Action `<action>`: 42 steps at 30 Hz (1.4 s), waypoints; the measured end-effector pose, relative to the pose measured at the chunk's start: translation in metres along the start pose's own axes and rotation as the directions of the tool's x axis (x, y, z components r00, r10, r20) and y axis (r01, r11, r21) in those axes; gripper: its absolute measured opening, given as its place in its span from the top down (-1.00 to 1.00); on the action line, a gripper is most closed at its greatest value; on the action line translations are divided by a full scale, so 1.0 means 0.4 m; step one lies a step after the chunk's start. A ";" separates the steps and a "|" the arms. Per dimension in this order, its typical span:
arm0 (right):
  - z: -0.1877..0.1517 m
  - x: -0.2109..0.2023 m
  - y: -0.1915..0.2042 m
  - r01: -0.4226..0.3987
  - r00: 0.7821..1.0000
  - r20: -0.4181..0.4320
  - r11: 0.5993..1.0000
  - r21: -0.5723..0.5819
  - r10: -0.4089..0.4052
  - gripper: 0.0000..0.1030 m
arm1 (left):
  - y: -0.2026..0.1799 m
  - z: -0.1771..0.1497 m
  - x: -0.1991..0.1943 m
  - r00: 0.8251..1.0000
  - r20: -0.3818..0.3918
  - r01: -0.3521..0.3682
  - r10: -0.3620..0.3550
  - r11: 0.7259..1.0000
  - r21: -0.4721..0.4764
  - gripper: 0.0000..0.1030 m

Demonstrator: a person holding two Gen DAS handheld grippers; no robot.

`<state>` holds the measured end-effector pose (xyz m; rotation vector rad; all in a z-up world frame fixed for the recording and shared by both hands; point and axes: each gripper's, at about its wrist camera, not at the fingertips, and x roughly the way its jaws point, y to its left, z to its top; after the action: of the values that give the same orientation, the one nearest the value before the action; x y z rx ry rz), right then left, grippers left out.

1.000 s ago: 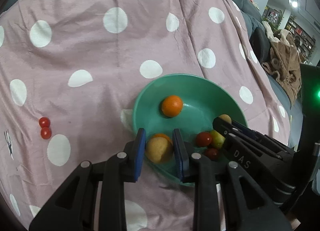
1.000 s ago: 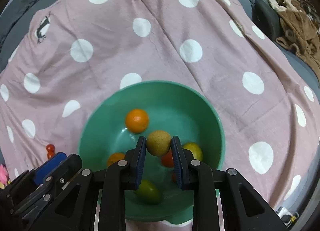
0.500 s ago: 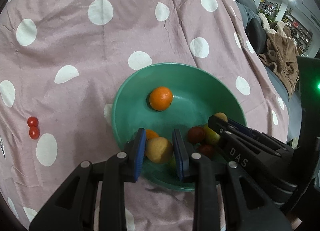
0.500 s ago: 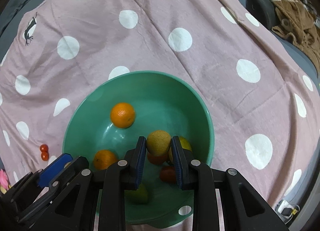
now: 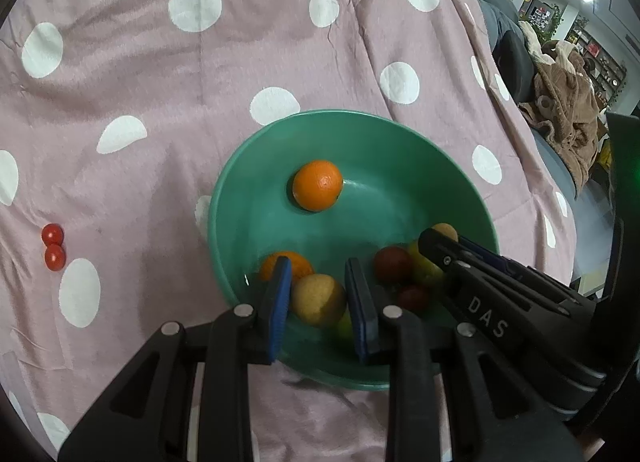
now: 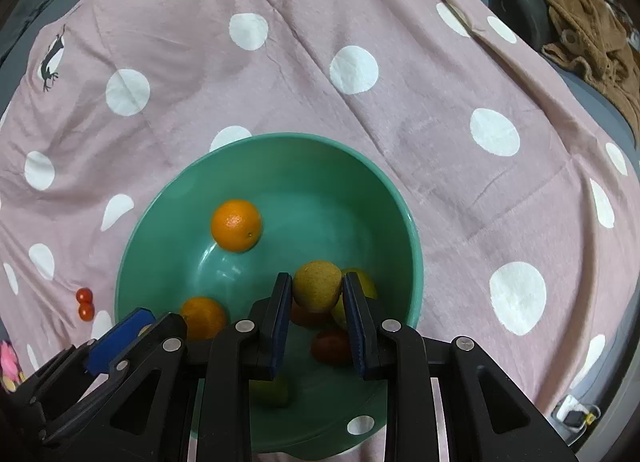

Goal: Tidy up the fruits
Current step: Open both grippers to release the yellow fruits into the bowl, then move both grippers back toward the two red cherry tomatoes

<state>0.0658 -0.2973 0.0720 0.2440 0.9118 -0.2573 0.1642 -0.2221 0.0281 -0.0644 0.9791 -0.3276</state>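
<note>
Your left gripper (image 5: 320,294) and right gripper (image 6: 316,294), each clamping a yellowish fruit (image 5: 318,300), have sunk closer over the green bowl (image 5: 360,121), ready for release

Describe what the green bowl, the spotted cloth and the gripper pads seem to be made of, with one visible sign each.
Green bowl: likely glazed ceramic or hard plastic; smooth, with soft glare inside.
Spotted cloth: woven fabric, matte; it creases and folds.
Pads of the right gripper: blue, probably rubber or plastic; ridged edge, dull surface.
</note>
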 end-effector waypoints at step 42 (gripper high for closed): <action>-0.059 -0.041 0.408 -0.313 0.944 0.003 0.895 -0.319 0.331 0.01 | 0.648 -0.094 -0.258 0.987 0.061 -0.104 0.150 0.877 -0.470 -0.24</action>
<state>0.0909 -0.1344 0.0876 0.0873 0.8275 0.1902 0.1436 0.0584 0.0382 -0.4497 0.9447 0.0397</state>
